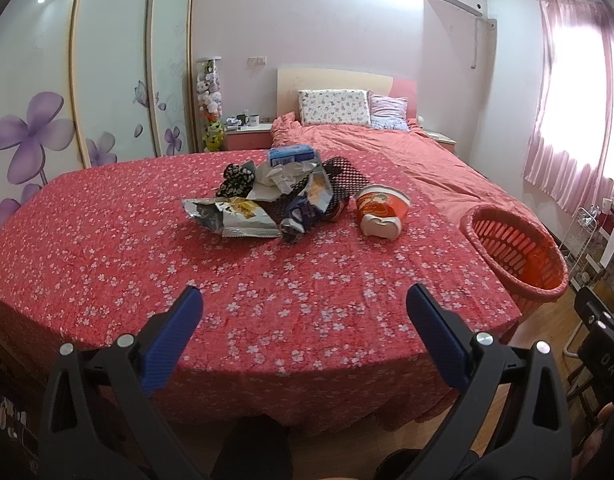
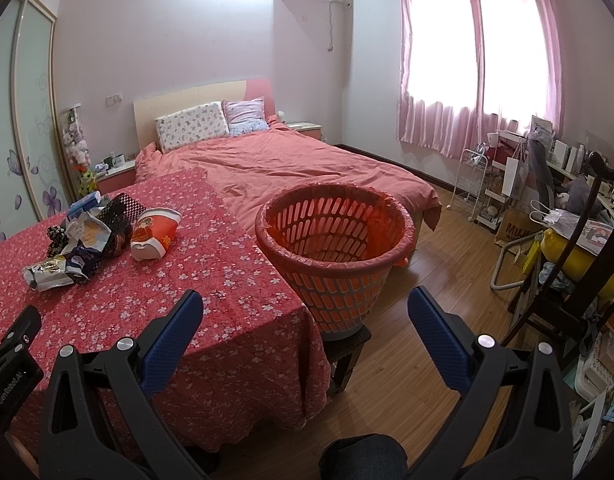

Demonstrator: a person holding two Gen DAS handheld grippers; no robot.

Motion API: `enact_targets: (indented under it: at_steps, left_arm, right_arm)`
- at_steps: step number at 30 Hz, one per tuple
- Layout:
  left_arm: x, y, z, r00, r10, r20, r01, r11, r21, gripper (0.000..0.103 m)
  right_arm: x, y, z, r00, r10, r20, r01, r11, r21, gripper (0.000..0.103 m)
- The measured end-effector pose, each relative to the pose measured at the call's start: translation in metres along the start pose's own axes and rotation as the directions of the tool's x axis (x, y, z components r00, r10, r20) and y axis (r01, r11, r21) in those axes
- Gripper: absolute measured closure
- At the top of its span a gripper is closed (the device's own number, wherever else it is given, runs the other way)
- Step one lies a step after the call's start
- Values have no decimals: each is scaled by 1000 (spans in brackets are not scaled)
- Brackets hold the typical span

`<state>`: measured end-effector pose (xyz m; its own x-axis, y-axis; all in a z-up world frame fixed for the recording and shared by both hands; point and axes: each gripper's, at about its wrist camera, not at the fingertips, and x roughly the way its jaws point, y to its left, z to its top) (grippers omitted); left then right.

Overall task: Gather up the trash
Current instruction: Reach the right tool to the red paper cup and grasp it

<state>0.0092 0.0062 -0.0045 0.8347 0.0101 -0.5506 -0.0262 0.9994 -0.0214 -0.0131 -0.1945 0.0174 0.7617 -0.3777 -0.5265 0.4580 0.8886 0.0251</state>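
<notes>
Both the left gripper (image 1: 303,300) and right gripper (image 2: 305,304) gaped wide, empty. The crinkly silver foil snack bag (image 1: 237,218) looked light and slippery; pinching its near sealed edge seemed best.

In my left view, the basket (image 1: 515,256) hid its base behind the table (image 1: 107,240) edge at right. A netted black item (image 1: 347,178) lay partly buried under wrappers (image 1: 243,216). Nightstand objects (image 1: 247,120), upper centre, were too small to identify.
</notes>
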Motion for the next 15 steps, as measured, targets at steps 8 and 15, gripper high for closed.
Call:
enact_targets:
  at_steps: [8,15]
  left_arm:
    - [30,40,5,998,43,-36,-45,997,-65,4]
    - [63,87,16,994,82,-74,-92,986,-136,4]
  right_arm:
    - [27,29,2,996,71,-44,-73,996,-41,2]
    - [54,65,19,985,156,-72,-161,984,-70,2]
